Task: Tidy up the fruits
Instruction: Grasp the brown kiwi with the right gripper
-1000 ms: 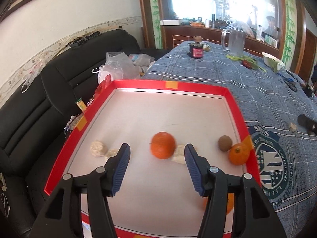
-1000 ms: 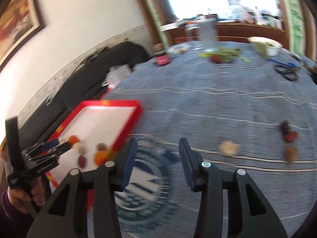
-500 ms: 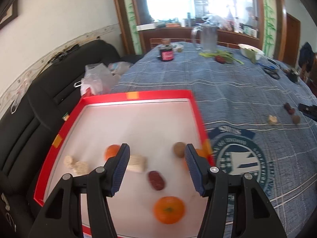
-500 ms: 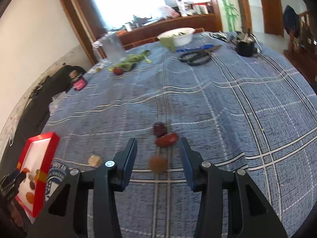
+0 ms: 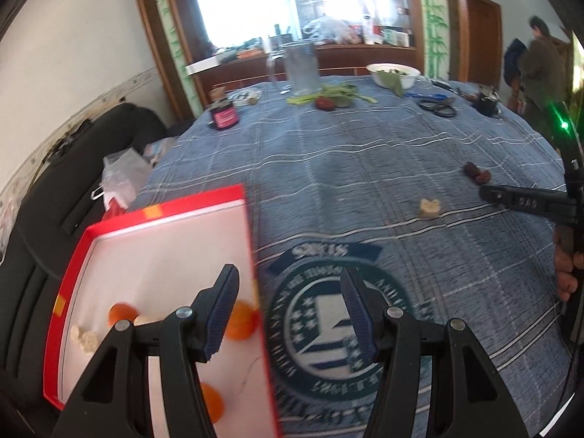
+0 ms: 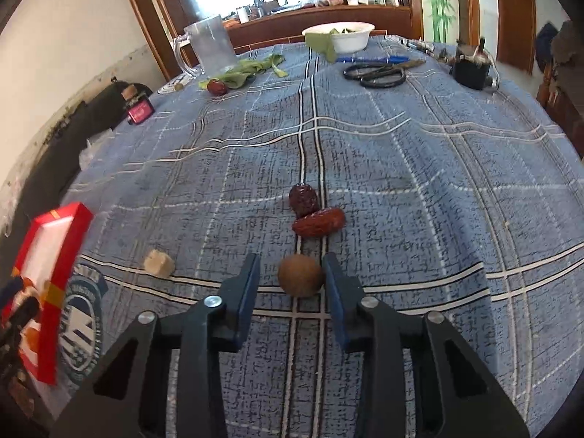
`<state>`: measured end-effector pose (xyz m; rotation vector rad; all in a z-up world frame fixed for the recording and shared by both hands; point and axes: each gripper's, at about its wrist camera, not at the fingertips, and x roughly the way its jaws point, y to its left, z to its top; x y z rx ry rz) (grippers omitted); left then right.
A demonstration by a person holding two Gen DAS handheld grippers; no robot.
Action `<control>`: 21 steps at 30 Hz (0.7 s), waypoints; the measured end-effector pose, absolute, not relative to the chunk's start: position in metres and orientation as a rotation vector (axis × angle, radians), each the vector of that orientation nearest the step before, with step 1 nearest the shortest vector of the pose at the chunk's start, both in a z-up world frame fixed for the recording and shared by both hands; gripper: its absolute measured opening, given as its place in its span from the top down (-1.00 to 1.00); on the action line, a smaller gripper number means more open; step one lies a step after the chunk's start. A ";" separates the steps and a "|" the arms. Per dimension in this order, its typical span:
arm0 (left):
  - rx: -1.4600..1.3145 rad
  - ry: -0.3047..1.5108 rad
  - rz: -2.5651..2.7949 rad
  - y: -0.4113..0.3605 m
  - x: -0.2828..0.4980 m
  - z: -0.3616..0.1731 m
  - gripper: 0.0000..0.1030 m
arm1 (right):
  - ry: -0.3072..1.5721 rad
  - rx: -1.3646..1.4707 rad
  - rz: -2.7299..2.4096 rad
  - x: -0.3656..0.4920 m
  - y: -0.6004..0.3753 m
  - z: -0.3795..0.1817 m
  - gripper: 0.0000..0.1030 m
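Note:
A red-rimmed white tray (image 5: pixel 157 211) at the table's left holds oranges (image 5: pixel 239 319) and pale pieces (image 5: pixel 84 339); it also shows in the right wrist view (image 6: pixel 54 284). My left gripper (image 5: pixel 288 310) is open and empty over the tray's right rim. My right gripper (image 6: pixel 292 284) is open, its pads on either side of a small brown round fruit (image 6: pixel 301 275) on the cloth. Two red dates (image 6: pixel 314 215) lie just beyond it. A pale piece (image 6: pixel 158 262) lies to the left, and also shows in the left wrist view (image 5: pixel 430 208).
On the blue plaid tablecloth (image 6: pixel 401 168) at the far end stand a glass jug (image 6: pixel 210 43), a white bowl (image 6: pixel 339 34), greens with a red fruit (image 6: pixel 217 87), scissors (image 6: pixel 376 75), a dark jar (image 6: pixel 138 107). A black sofa (image 5: pixel 54 189) runs along the left.
My left gripper has swung right, from over the tray's middle to its right rim. My right gripper has moved forward until the brown fruit sits between its open fingers.

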<state>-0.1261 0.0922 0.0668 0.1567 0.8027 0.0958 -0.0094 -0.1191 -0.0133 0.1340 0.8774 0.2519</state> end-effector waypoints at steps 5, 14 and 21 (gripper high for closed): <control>0.162 0.821 0.037 0.069 -0.106 0.067 -0.12 | 0.873 0.096 0.227 -0.011 -0.116 -0.014 0.49; 0.170 0.884 -0.066 0.026 -0.071 0.056 -0.12 | 0.781 0.191 0.193 -0.020 -0.136 0.005 0.49; 0.172 0.956 -0.104 0.000 -0.045 0.033 -0.12 | 0.714 0.379 0.058 -0.026 -0.185 0.014 0.49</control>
